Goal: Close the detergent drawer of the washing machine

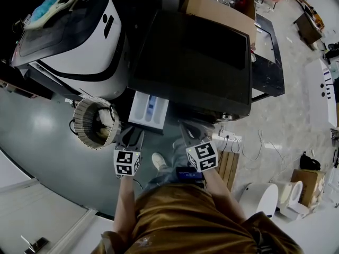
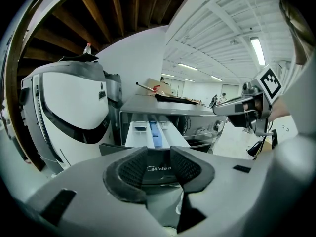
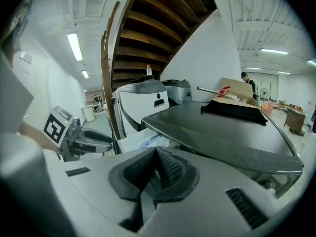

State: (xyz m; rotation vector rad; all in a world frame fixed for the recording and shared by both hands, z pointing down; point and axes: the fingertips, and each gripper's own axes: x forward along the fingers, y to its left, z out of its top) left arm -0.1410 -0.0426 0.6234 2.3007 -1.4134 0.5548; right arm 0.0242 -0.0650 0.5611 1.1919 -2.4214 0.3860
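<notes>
Detergent drawer [image 2: 153, 135] out | front just ahead of left gripper [image 2: 158, 154] jaws, parted

1. The left hand-held gripper [image 2: 159, 169] is holding its jaws apart, framing the detergent drawer [image 2: 155, 135] front.
2. The drawer is sticking out of the washing machine [image 2: 197, 113].
3. The right hand-held gripper [image 2: 219, 108] is hovering at right.

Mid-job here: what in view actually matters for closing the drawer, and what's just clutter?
For the job: detergent drawer, pulled out; washing machine; left claw, open, facing the drawer front; right claw, shut.
Lying about: white appliance, cardboard box, round basket, power strip.
</notes>
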